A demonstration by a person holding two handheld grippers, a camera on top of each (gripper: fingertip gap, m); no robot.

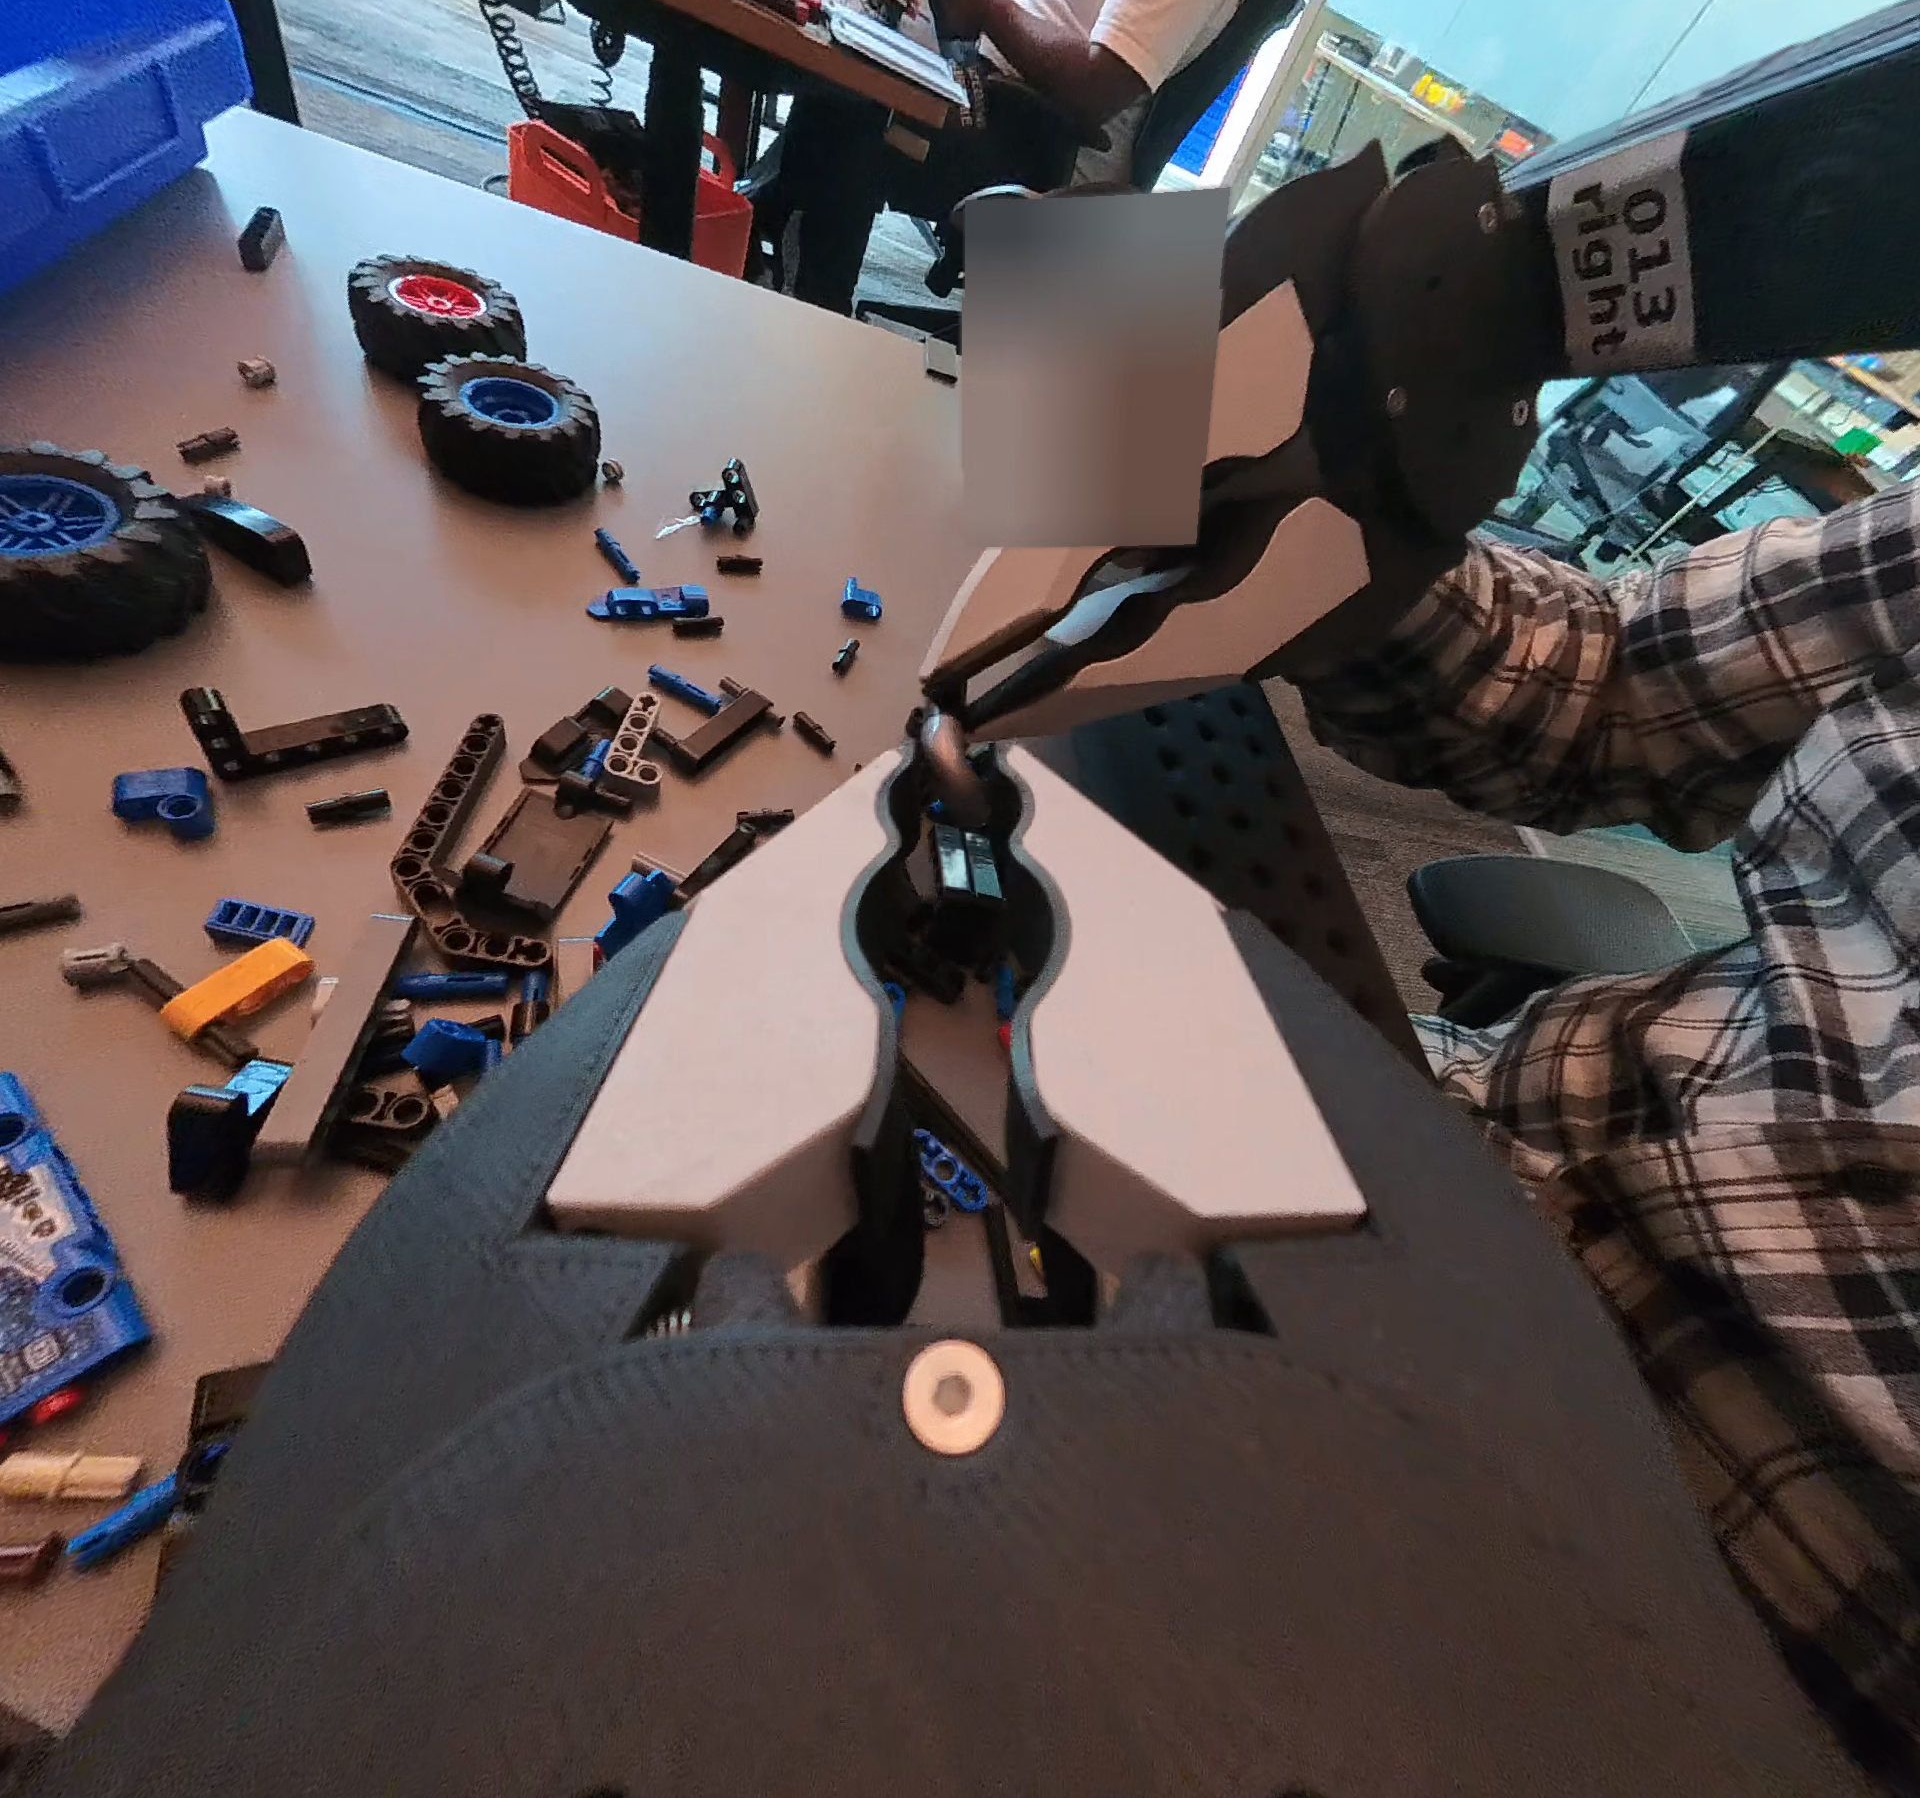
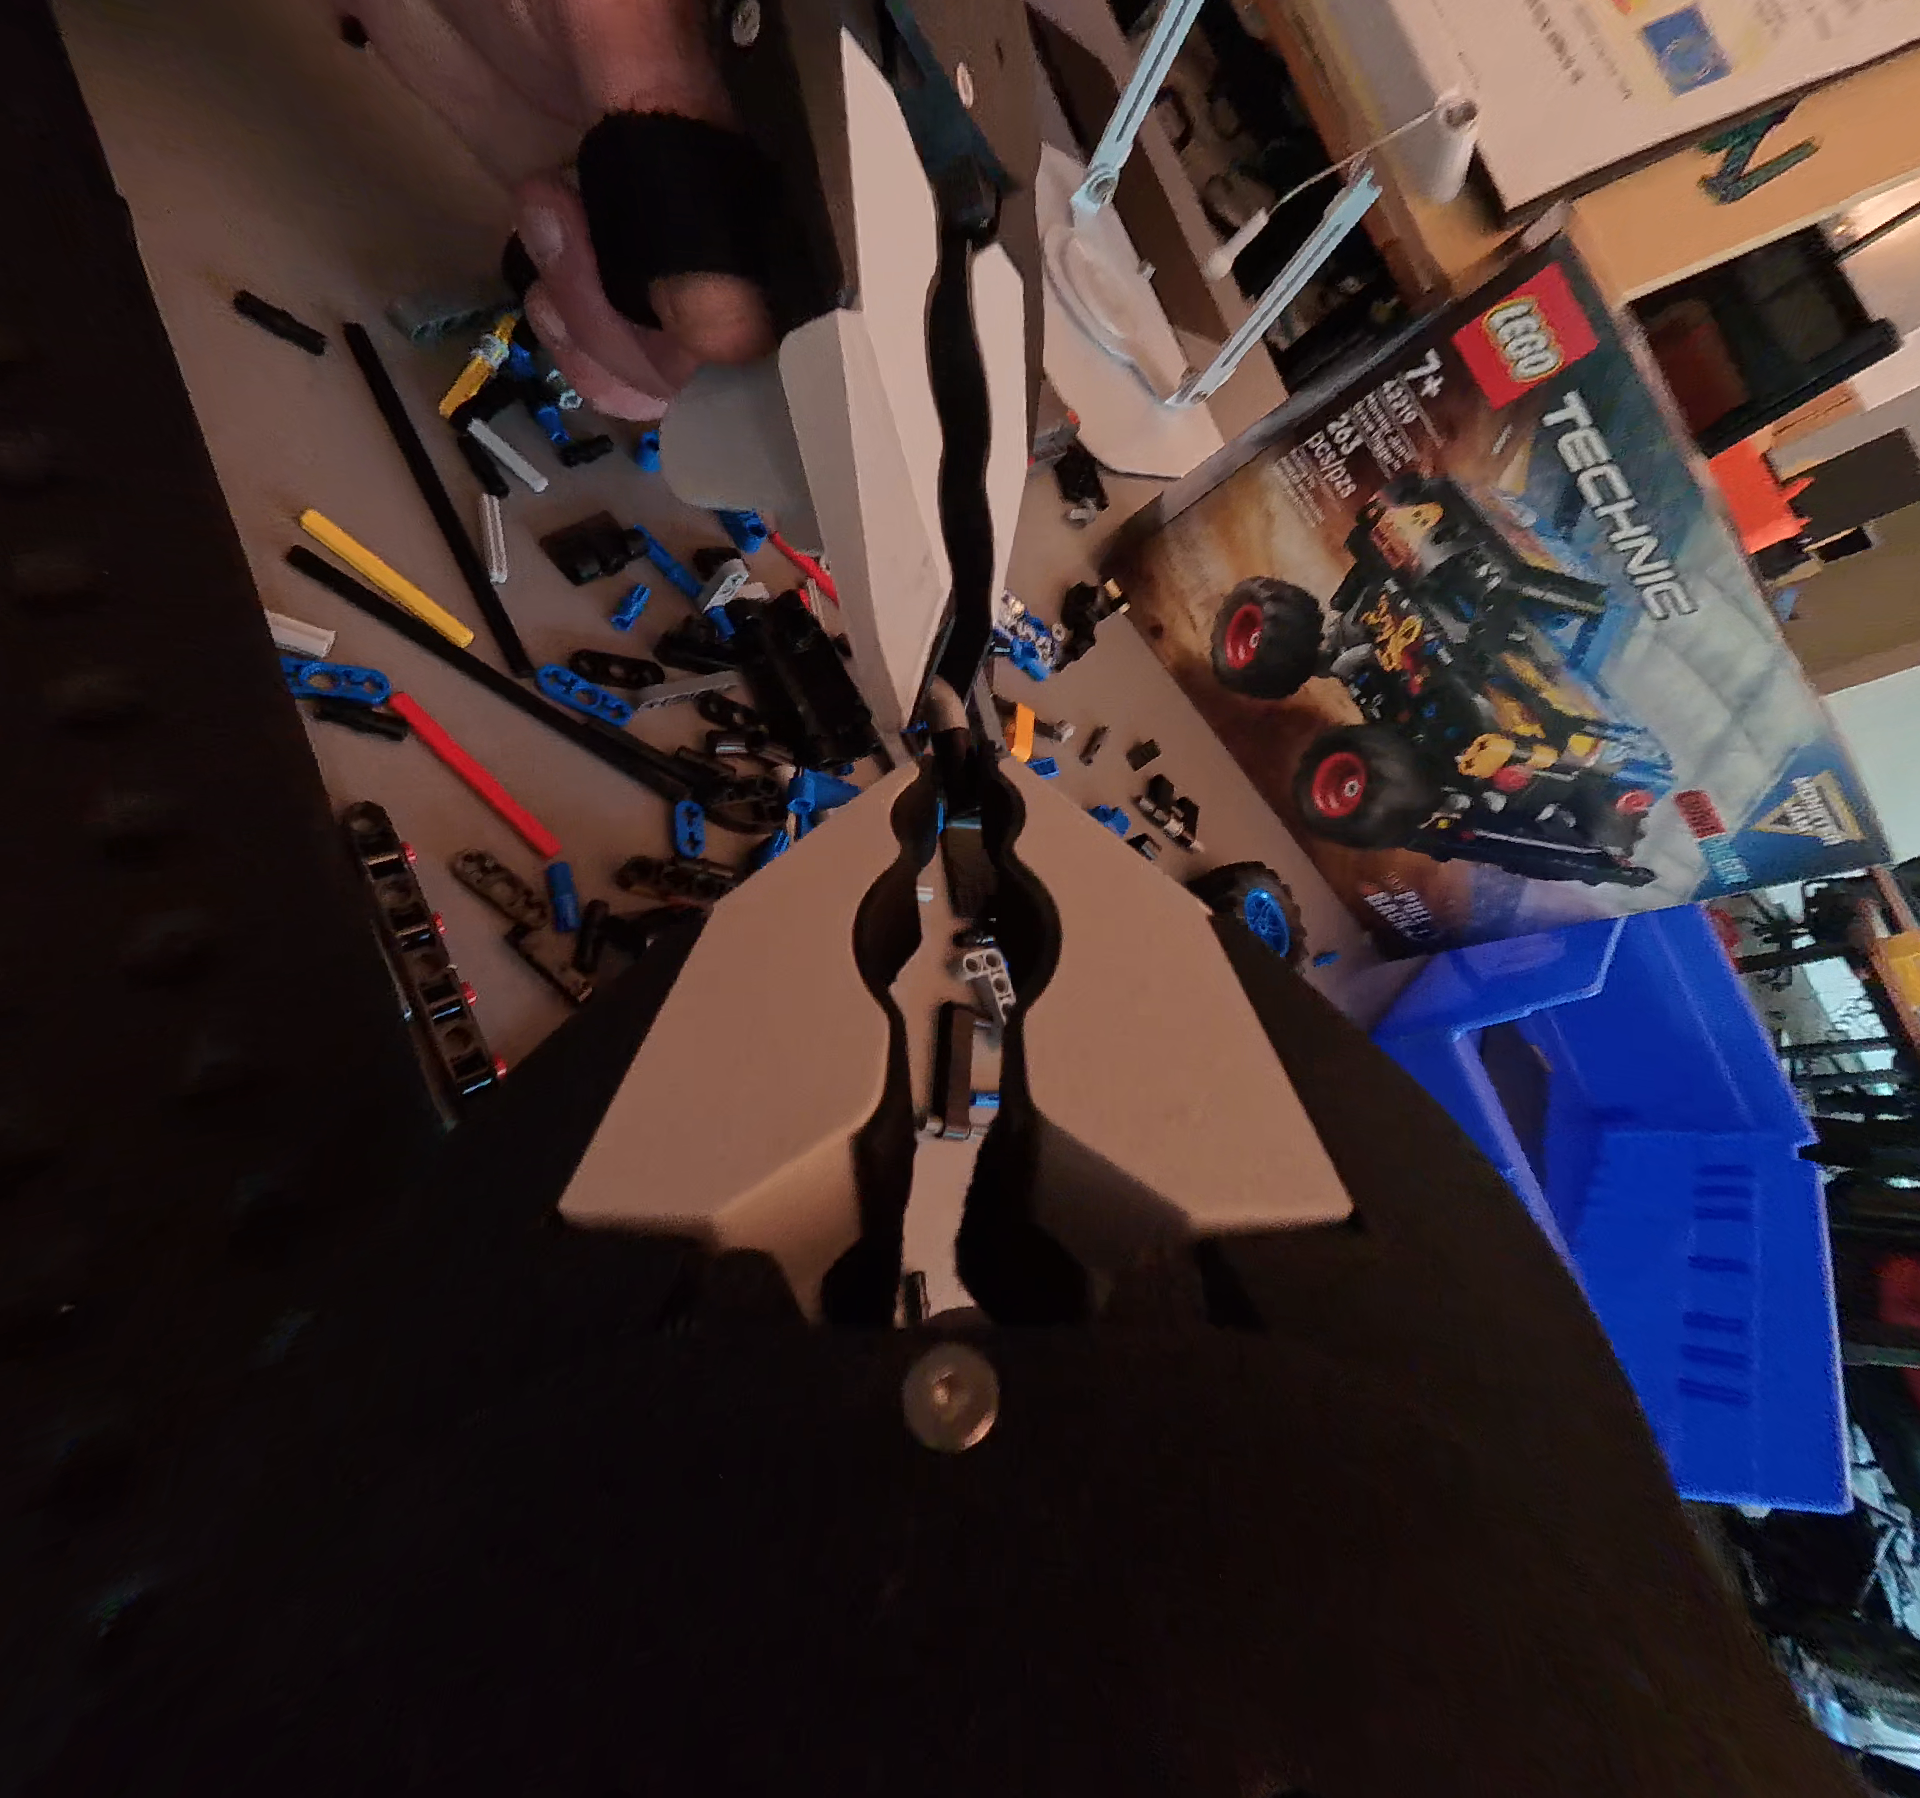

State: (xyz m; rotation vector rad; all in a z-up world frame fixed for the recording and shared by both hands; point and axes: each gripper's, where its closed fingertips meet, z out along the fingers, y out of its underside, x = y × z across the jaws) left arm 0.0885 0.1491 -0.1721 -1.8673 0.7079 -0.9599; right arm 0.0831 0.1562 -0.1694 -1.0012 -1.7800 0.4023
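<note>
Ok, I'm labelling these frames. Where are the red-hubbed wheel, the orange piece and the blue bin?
red-hubbed wheel (image 1: pixel 436 297): left wrist view, on its red hub.
orange piece (image 1: pixel 237 986): left wrist view, on its middle.
blue bin (image 2: pixel 1652 1218): right wrist view, on its side wall.

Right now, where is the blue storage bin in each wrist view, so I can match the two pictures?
Left wrist view: blue storage bin fills the top-left corner, at the far edge of the table.
Right wrist view: blue storage bin sits at right, below the toy box.
Shared landmark: the blue-hubbed wheel on the table.
</note>
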